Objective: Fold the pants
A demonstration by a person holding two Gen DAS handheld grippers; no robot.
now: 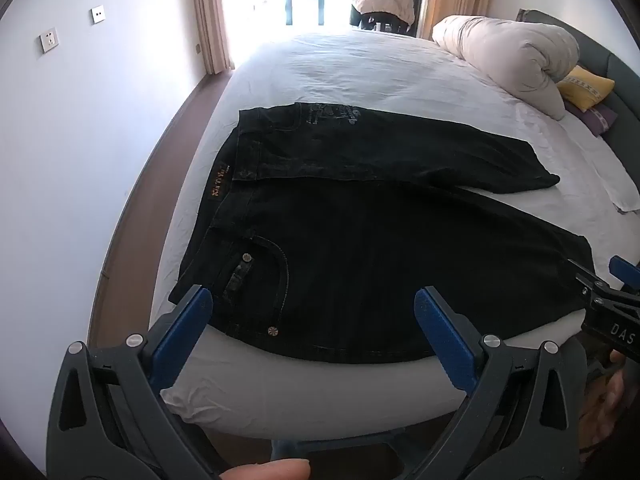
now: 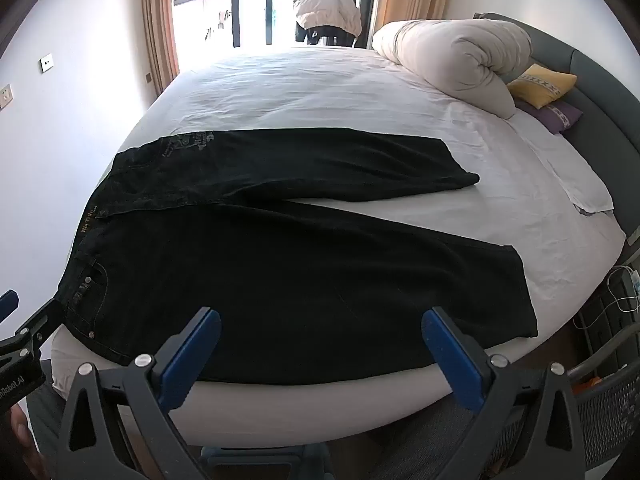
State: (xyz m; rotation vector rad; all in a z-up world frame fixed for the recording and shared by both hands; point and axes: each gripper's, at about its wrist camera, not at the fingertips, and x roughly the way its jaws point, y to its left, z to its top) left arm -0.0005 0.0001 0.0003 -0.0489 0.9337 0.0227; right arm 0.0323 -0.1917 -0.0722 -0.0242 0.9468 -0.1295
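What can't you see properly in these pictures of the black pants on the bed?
- Underside of the pants: hidden in both views, pressed against the bed.
- Tan waistband label: lettering too small and warped to read in either view.
- Right hand-held gripper in the left wrist view: cut off by the frame edge.
- Outside the window: washed out by glare.
- Purple pillow: partly covered by the yellow pillow.

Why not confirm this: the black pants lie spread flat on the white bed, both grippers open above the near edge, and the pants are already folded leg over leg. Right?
Not quite: the pants are not folded yet. The right wrist view shows both legs spread apart in a V on the bed. The rest holds: left gripper and right gripper are open.
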